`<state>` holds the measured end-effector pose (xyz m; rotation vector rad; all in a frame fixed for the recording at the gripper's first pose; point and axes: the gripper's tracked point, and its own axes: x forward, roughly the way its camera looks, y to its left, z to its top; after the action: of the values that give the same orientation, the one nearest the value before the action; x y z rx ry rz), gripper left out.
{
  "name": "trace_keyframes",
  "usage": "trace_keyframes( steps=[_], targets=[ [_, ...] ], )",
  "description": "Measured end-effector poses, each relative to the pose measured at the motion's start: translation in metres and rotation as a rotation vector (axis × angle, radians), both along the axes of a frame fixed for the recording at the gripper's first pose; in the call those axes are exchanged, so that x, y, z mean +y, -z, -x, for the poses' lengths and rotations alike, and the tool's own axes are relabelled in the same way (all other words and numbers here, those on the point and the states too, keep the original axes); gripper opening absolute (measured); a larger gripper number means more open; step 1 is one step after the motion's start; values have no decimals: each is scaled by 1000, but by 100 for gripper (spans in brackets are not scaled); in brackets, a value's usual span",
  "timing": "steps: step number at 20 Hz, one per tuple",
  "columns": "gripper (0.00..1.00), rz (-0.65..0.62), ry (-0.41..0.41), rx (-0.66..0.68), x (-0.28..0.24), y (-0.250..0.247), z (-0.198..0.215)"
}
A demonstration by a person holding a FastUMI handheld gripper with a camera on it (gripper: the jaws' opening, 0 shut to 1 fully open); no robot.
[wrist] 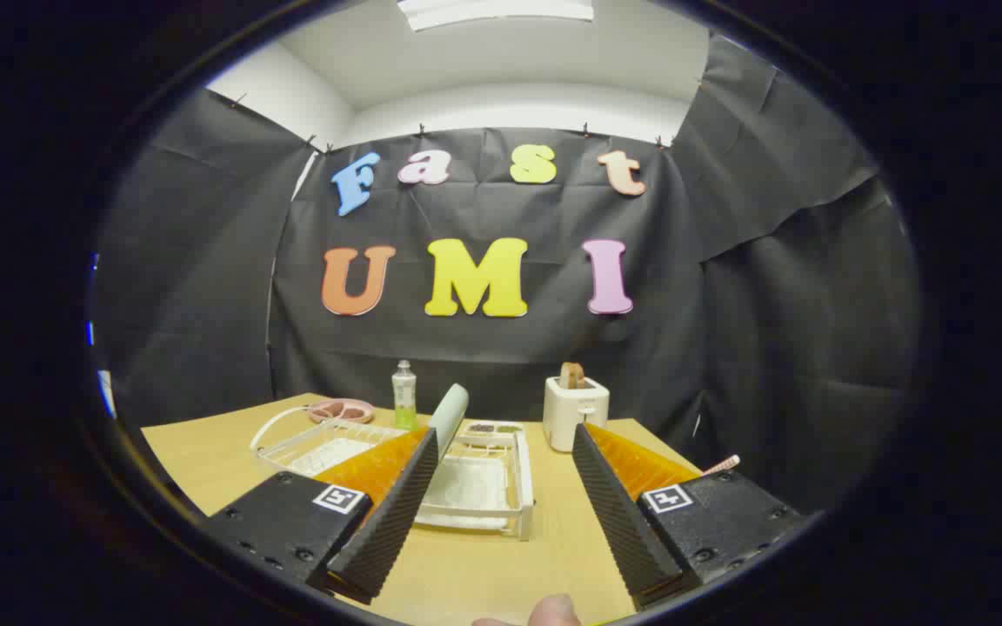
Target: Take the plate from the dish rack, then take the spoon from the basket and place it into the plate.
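we see the wooden counter (pixel 205 452) carrying the white dish rack (pixel 485 487) just ahead of our gripper (pixel 501 469), whose jaws are spread wide with nothing between them. the pale green plate (pixel 449 416) stands on edge in the rack, ready to lift. the wire basket (pixel 318 445) sits beside it; we can't make out the spoon.

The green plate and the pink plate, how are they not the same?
The green plate stands upright on its edge in the white dish rack, while the pink plate lies flat on the wooden table. The green plate sits just ahead of the open gripper, by one finger; the pink plate lies farther back, beyond the wire basket. The pink plate seems to hold something dark; the green one looks bare. Both are pale-coloured plates.
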<state>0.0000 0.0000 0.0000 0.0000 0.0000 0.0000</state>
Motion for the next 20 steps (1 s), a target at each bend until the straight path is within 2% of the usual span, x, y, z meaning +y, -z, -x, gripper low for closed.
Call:
trace_keyframes(
  steps=[20],
  targets=[
    [100, -25, -65, 46, 14, 15, -8]
  ],
)
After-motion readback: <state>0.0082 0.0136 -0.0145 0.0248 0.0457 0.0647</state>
